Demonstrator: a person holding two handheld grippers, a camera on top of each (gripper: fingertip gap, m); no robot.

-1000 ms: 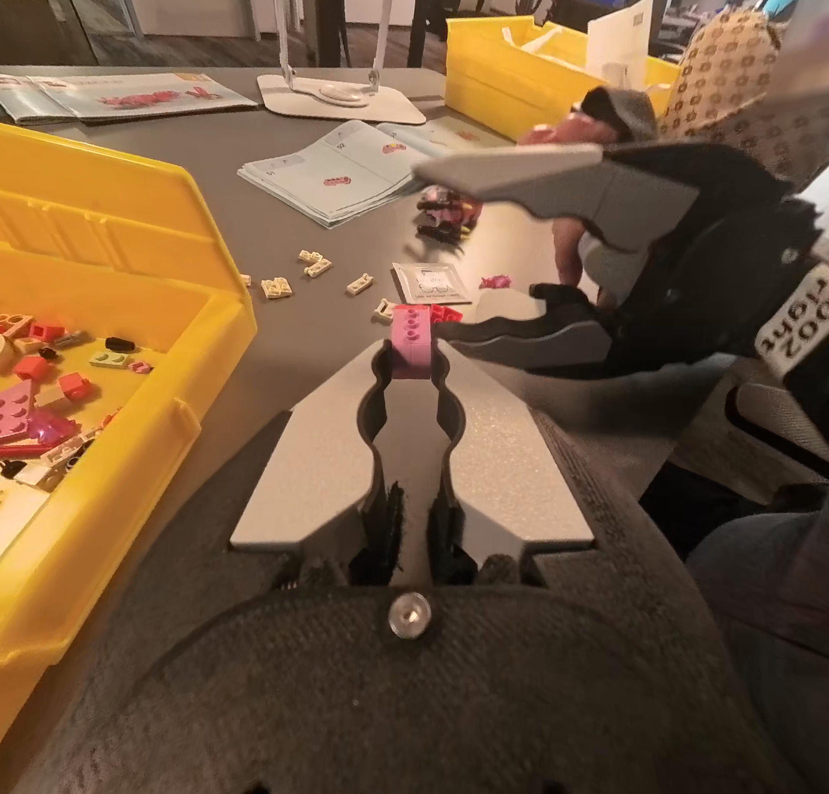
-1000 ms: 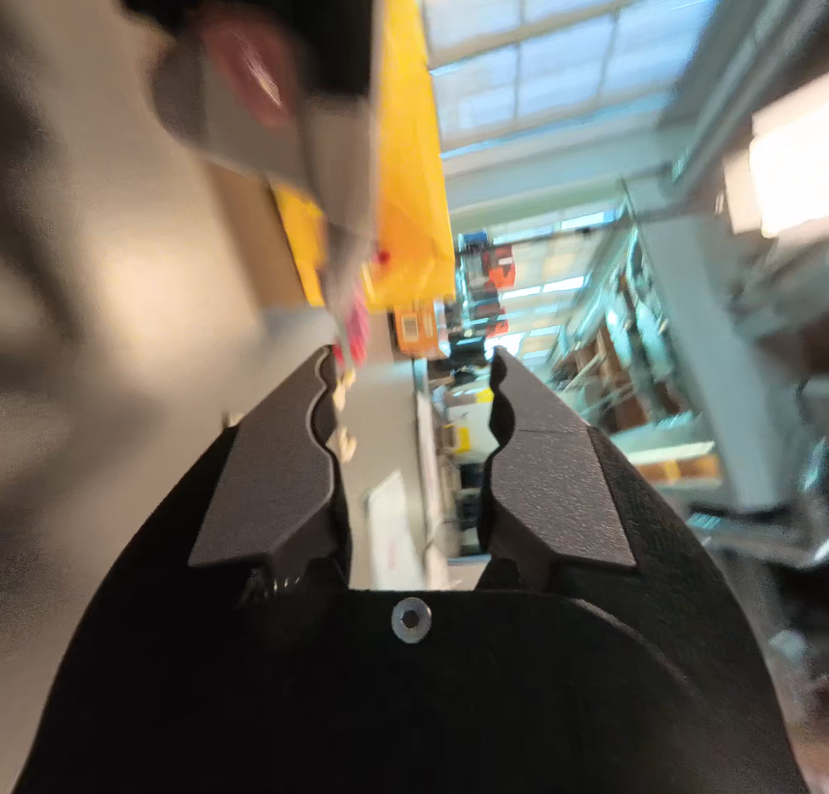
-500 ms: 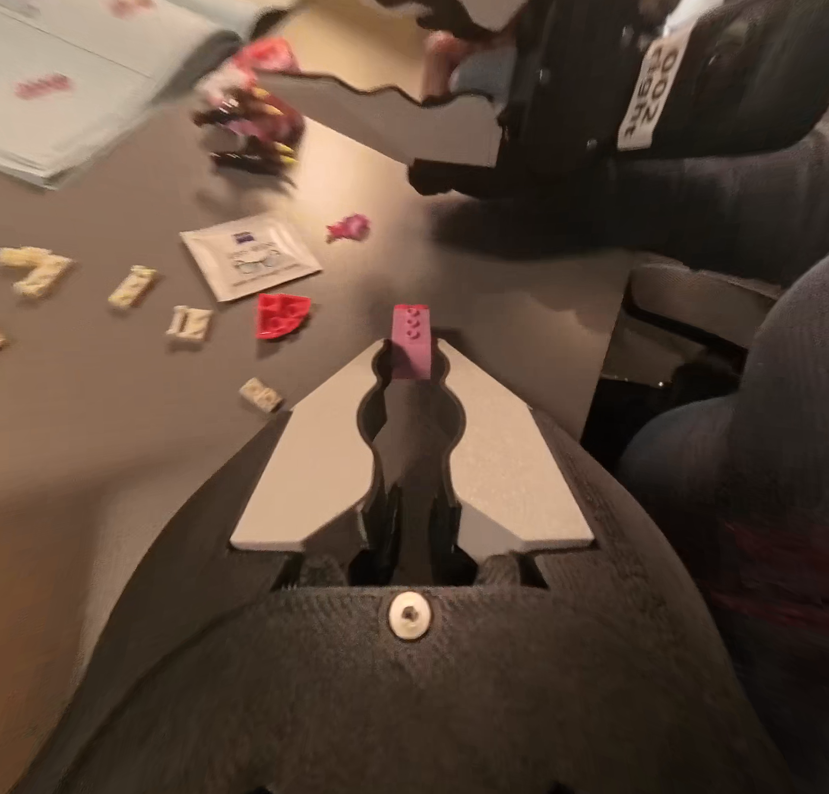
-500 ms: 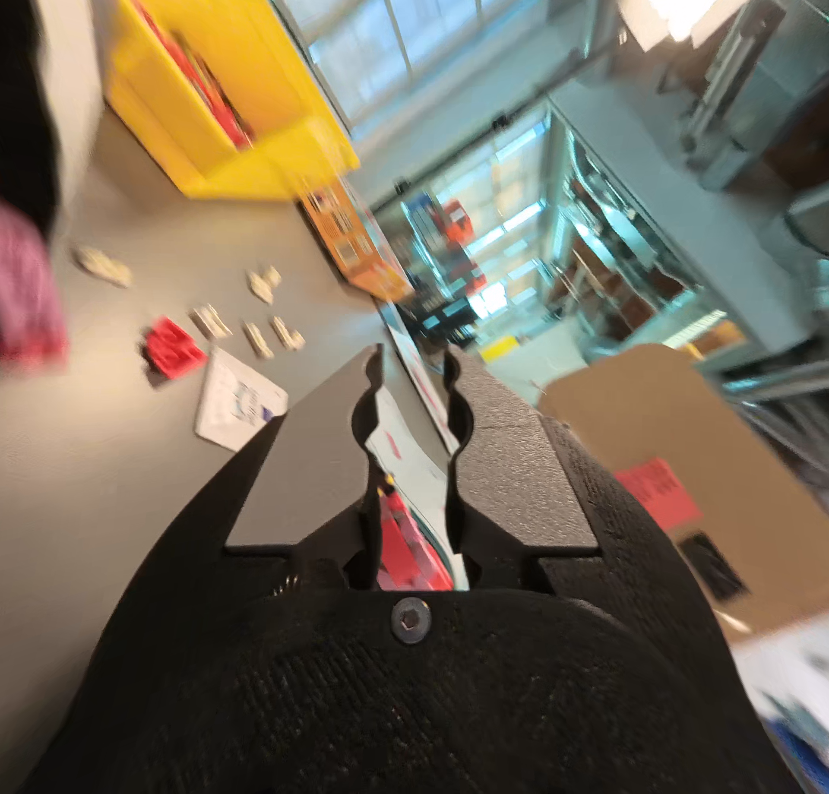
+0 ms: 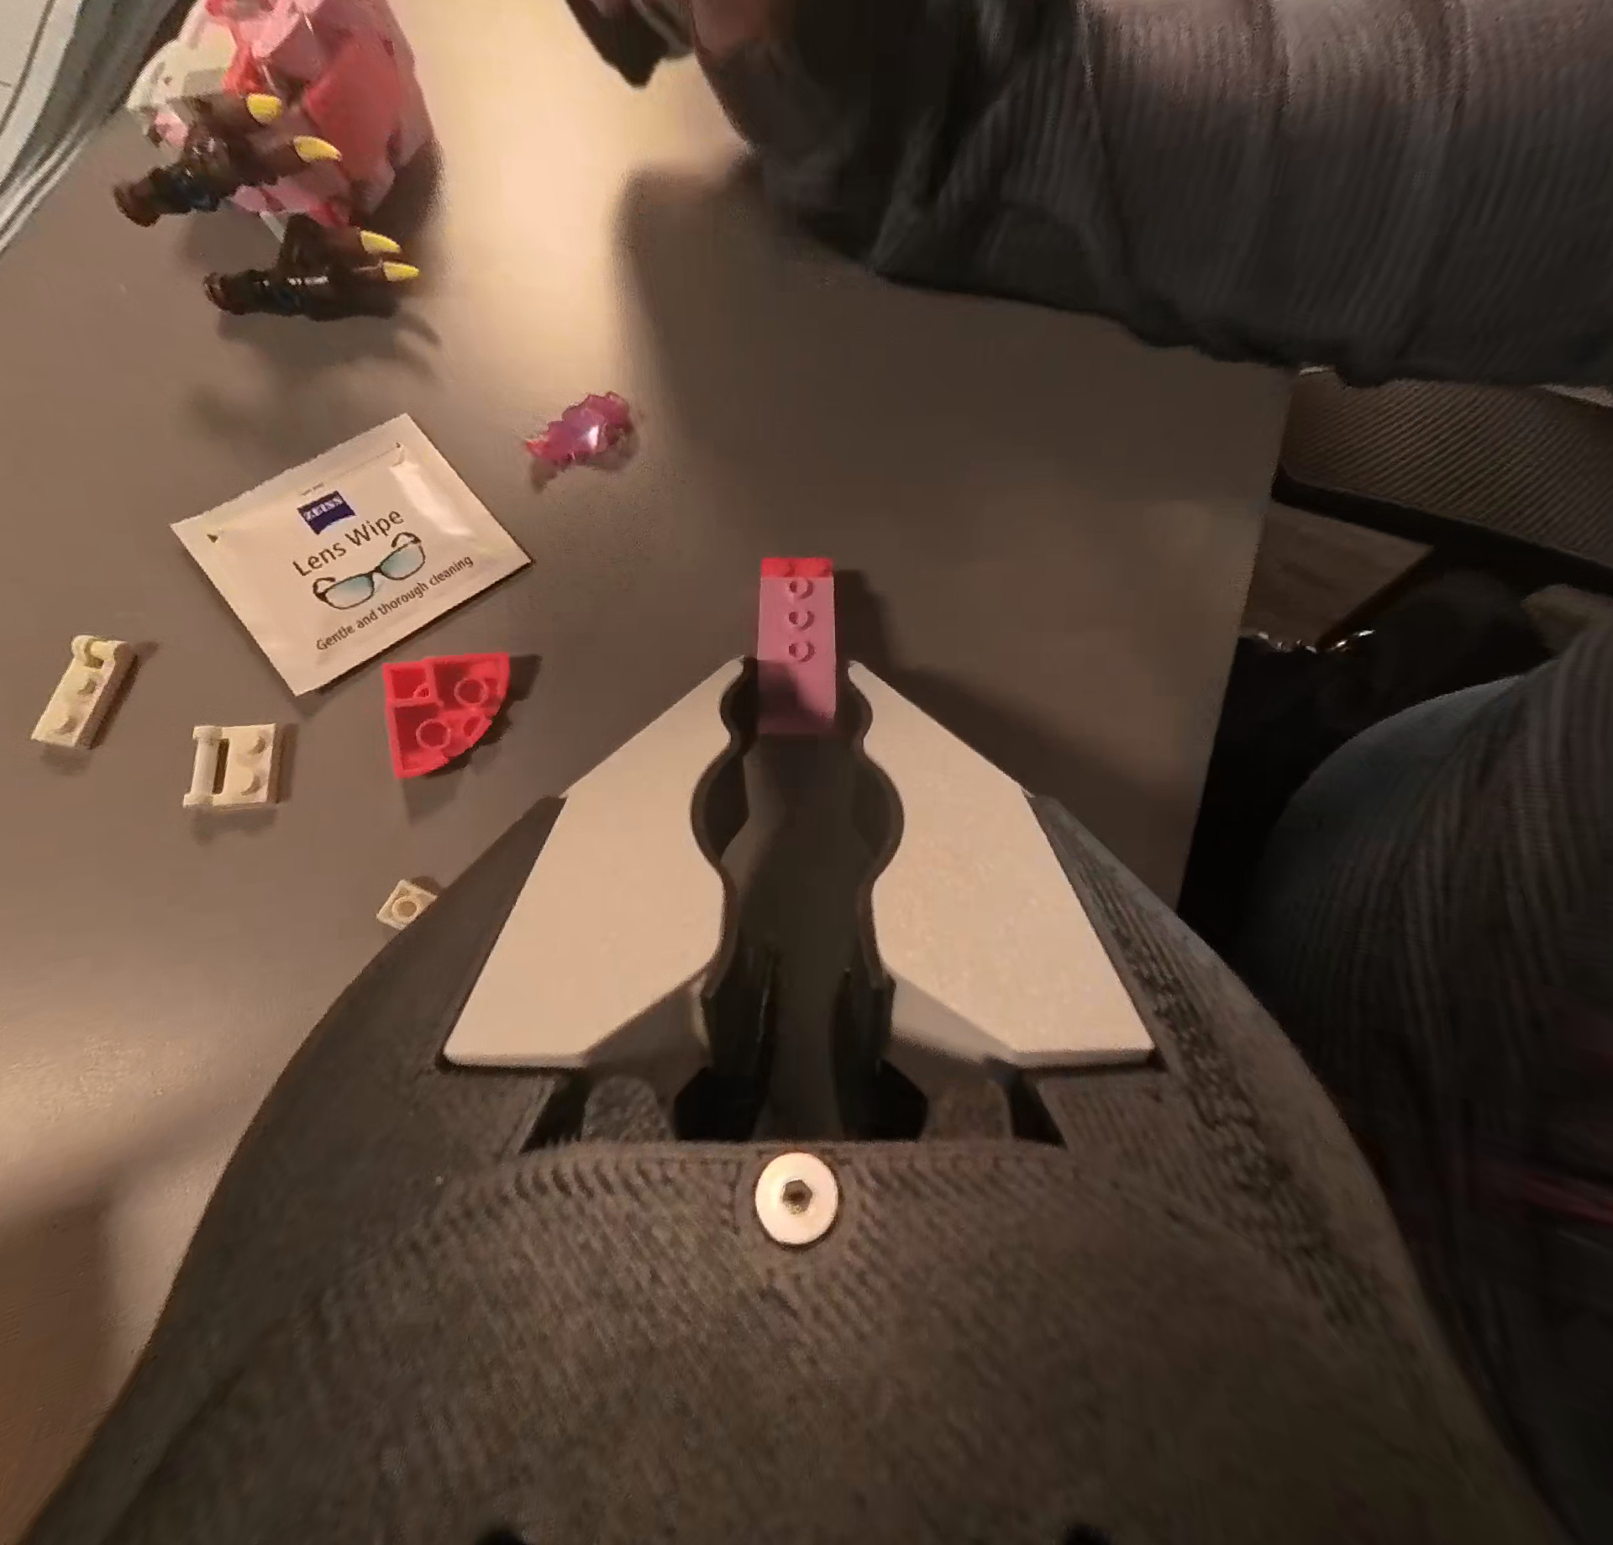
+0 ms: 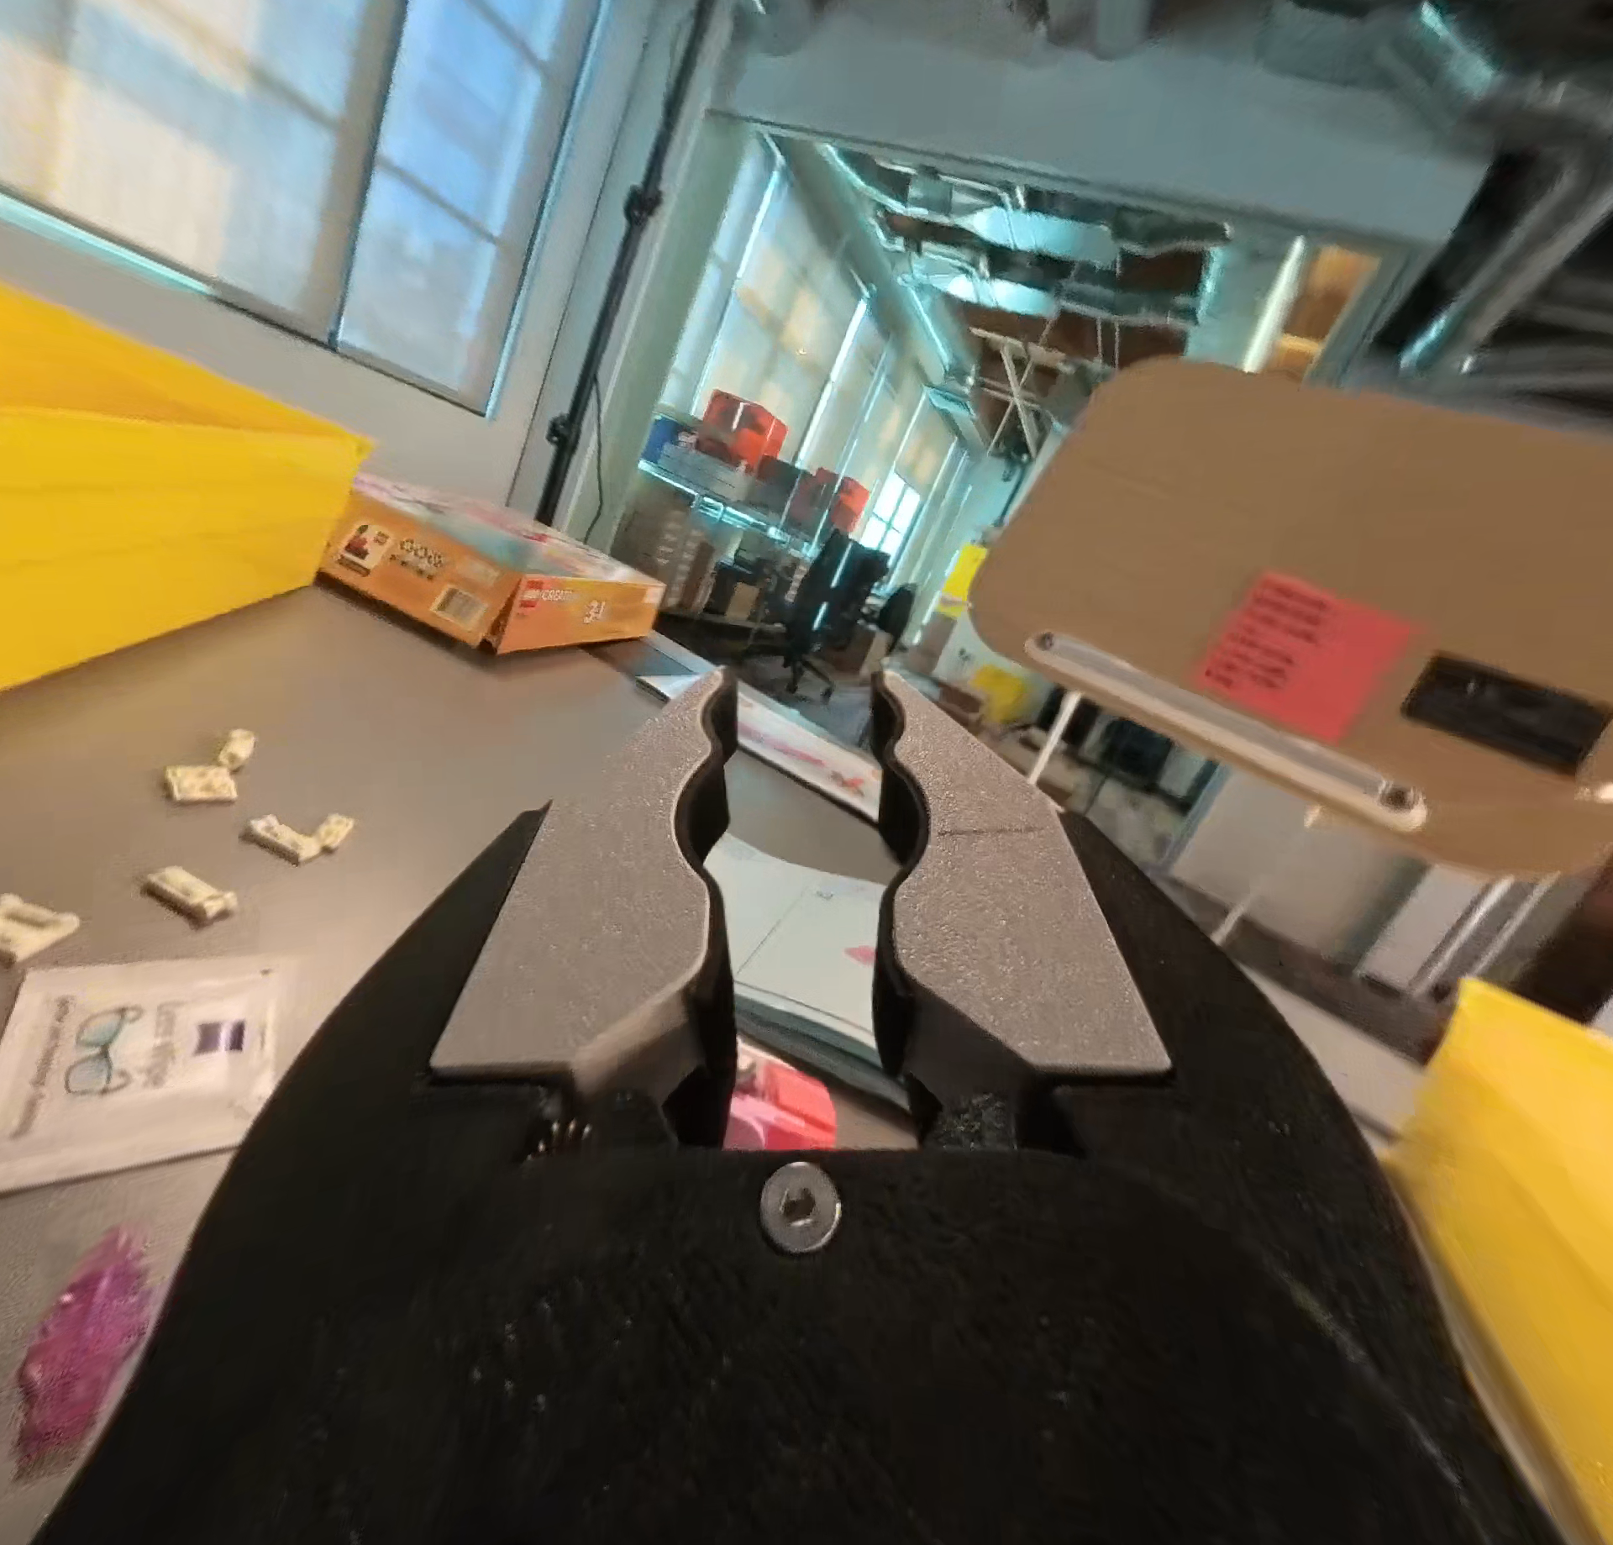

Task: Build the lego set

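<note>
L gripper (image 5: 799, 674) fingers pinch a pink plastic studded brick w/ red end piece (image 5: 796, 643) at their tips above the grey bench (image 5: 1004, 491), red quarter-round plate (image 5: 443, 711) just left; R gripper (image 6: 799, 700) fingers spread, bare, over an open booklet (image 6: 799, 936).

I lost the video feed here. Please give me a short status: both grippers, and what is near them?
Left gripper shut on pink brick, above table. Right gripper open, nothing between fingers. Red quarter-round plate and wipe packet lie left of the brick.
</note>
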